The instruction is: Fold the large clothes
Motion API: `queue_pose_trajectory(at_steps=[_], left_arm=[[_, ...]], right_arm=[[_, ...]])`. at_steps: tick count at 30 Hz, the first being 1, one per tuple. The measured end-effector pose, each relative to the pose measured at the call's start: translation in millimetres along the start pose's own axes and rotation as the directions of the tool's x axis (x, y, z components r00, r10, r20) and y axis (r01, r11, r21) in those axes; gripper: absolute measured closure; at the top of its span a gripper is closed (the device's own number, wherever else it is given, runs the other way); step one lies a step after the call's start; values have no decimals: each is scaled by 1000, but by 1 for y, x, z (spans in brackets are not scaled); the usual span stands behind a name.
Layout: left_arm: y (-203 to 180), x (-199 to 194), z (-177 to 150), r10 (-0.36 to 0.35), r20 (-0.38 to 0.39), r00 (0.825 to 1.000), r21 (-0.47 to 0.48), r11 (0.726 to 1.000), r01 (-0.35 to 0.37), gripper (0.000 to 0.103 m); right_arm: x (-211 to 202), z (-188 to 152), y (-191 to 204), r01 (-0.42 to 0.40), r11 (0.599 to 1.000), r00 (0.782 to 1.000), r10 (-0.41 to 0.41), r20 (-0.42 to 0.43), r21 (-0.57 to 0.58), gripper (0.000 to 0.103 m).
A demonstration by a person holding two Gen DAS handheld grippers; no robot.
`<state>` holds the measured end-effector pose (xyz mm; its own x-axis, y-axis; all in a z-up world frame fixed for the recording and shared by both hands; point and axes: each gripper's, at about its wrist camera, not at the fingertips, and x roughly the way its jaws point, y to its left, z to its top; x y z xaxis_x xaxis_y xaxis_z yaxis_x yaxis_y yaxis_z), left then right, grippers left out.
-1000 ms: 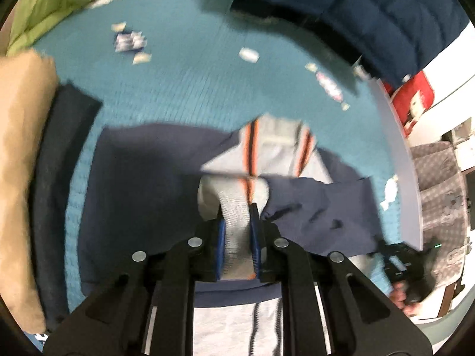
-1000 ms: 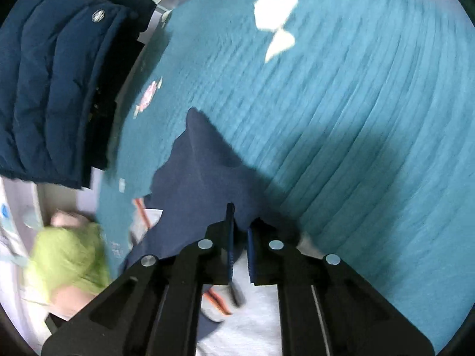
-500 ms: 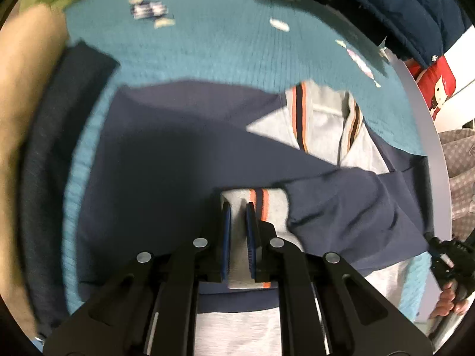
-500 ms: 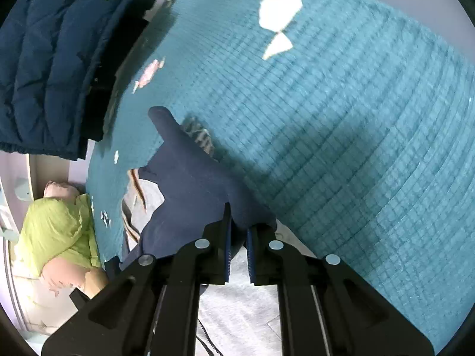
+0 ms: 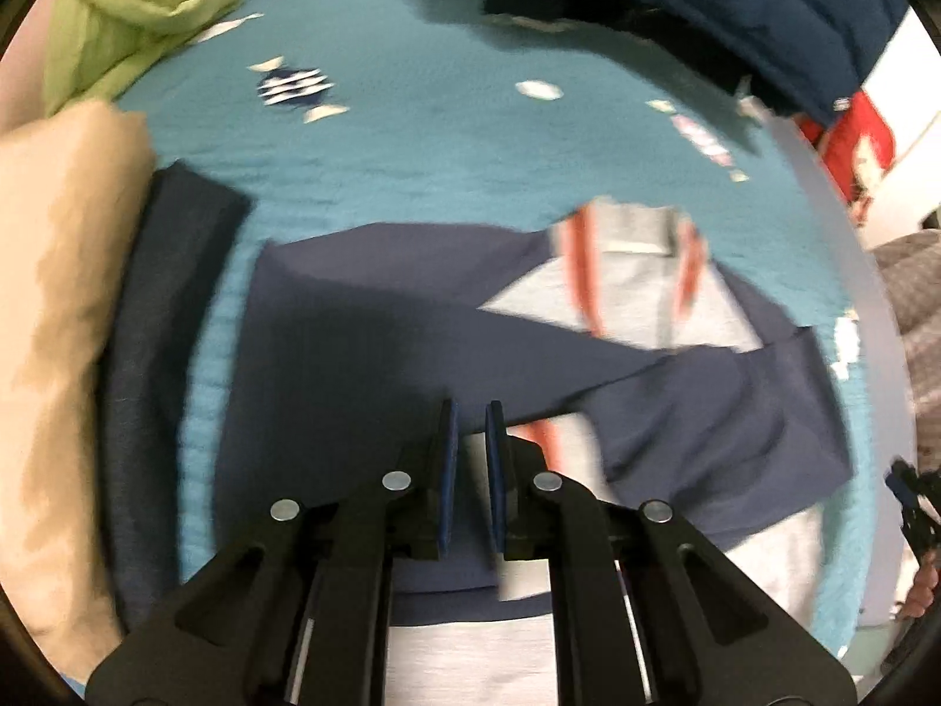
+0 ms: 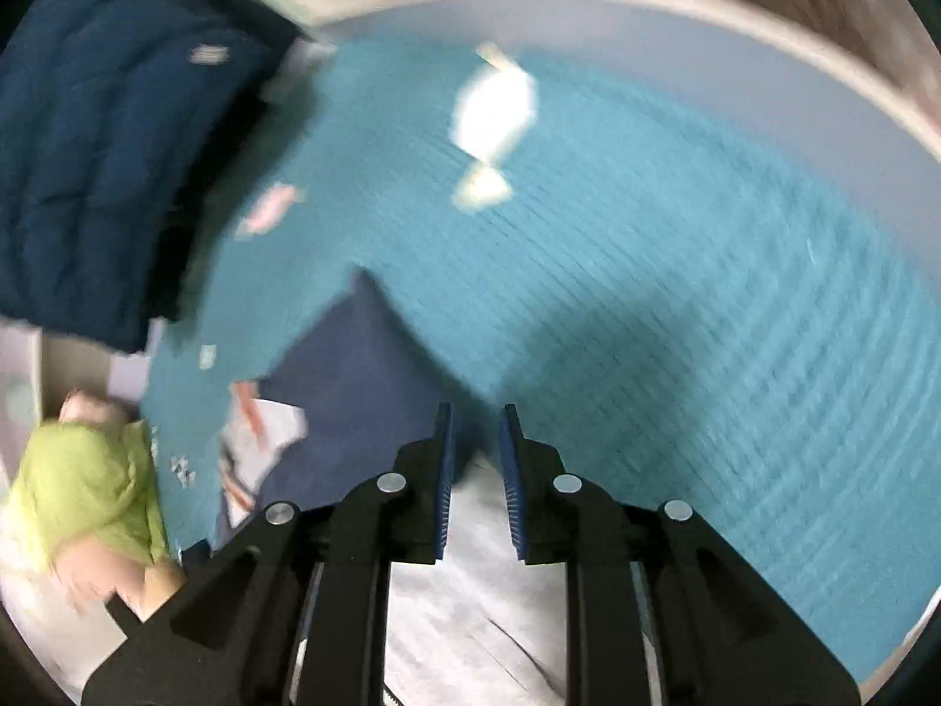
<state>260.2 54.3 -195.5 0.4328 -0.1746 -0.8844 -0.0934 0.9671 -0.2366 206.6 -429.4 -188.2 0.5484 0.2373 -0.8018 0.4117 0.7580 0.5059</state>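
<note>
Between the nearly closed fingers of the left hand-held gripper (image 5: 470,429) sits the grey cuff of the navy-and-grey garment (image 5: 376,347), while the right hand-held gripper (image 6: 475,435), jaws just opening, stands empty above the garment's navy sleeve.

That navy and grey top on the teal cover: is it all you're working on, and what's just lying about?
In the job:
- navy and grey top
- left tongs
- right tongs

Lying about:
- green garment
- beige folded cloth
- dark quilted jacket
- teal cover
</note>
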Motion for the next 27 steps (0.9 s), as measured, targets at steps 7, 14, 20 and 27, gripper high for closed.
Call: queue_pose_trajectory(at_steps=[7, 14, 20, 27], left_arm=[[-39, 51, -13, -63, -96, 993, -20, 998, 61, 96], [-25, 51, -19, 74, -10, 997, 27, 997, -74, 100], [-19, 35, -5, 140, 30, 990, 34, 989, -141, 100], [-74, 33, -3, -114, 7, 993, 67, 991, 113, 100]], right_arm=[[101, -3, 56, 58, 961, 984, -100, -145, -269, 95], [127, 26, 12, 197, 955, 977, -210, -33, -223, 103], [92, 18, 17, 172, 951, 985, -175, 12, -259, 102], [99, -75, 112, -158, 888, 976, 74, -206, -431, 102]])
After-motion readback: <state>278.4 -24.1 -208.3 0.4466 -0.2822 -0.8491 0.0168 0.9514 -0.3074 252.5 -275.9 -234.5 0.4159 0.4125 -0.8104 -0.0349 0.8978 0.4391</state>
